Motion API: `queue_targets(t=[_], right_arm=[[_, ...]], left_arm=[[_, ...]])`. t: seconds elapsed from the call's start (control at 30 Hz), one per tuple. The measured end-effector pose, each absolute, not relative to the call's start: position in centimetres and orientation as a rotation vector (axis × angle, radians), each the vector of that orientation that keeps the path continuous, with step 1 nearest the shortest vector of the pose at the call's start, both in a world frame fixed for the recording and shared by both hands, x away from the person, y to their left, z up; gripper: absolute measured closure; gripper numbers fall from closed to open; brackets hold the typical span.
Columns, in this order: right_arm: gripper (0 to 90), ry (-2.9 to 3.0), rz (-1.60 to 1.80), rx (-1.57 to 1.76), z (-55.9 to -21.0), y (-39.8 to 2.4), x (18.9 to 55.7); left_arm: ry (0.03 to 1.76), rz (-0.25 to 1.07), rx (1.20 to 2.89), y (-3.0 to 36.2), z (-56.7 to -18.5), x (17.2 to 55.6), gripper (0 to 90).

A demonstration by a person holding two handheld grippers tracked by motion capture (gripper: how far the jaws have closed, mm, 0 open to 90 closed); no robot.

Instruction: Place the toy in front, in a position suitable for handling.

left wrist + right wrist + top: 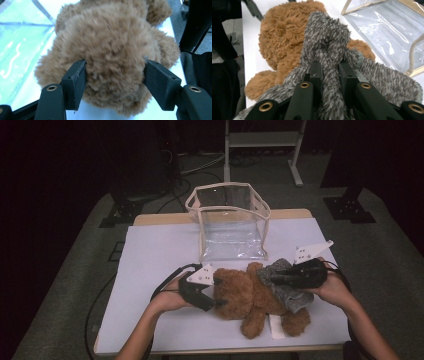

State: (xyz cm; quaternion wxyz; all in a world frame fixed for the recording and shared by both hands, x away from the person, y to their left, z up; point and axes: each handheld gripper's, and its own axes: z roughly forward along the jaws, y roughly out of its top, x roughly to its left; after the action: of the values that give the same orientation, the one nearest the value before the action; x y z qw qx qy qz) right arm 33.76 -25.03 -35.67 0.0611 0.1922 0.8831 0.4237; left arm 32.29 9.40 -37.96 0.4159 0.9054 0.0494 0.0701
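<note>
On the white table [150,270], near its front edge, we see a brown teddy bear [250,295] lying down, and we have one gripper on each end of it. At about nine o'clock from the bear's middle sits our left gripper [216,292] — in the left gripper view its two black jaws press into the fur on both sides of the bear's round head [112,62], so it is holding the head, with the jaws about half way apart. At about three o'clock from the bear's middle sits our right gripper [280,276], held in our right hand [335,290]. It points back toward the bear. In the right gripper view its jaws are close together and pinch a bunched fold of the fuzzy grey top [329,57] that the bear wears — the fold sticks up between the jaws. The grey top [287,287] covers the bear's body, and the brown legs poke out toward five o'clock. A small white tag [276,327] lies on the table beside the legs. At twelve o'clock from the bear, just behind it, stands a clear plastic bag [230,220] with cream trim, open at the top.
</note>
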Motion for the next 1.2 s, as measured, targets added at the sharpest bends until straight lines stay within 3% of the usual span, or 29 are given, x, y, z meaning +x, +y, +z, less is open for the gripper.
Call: queue_targets(t=[0.17, 0.43, 0.73, 1.2], right_arm=[[75.6, 2.659, 1.25, 0.553, -35.1, -23.6, 33.9], [75.5, 2.705, 1.198, 0.366, -35.2, -19.1, 32.3], [75.6, 2.682, 1.228, 0.442, -35.7, -21.3, 31.9], [75.4, 2.705, 1.24, 0.308, -34.6, -15.9, 32.2]], left_arm=[[0.164, 0.155, 2.208, 8.6, -38.9, 32.9, 40.8], [0.145, 0.185, 2.244, 7.1, -38.8, 32.7, 40.1], [0.16, 0.191, 2.259, 9.4, -39.7, 32.2, 41.3], [0.15, 0.171, 2.235, 8.3, -39.9, 32.0, 41.7]])
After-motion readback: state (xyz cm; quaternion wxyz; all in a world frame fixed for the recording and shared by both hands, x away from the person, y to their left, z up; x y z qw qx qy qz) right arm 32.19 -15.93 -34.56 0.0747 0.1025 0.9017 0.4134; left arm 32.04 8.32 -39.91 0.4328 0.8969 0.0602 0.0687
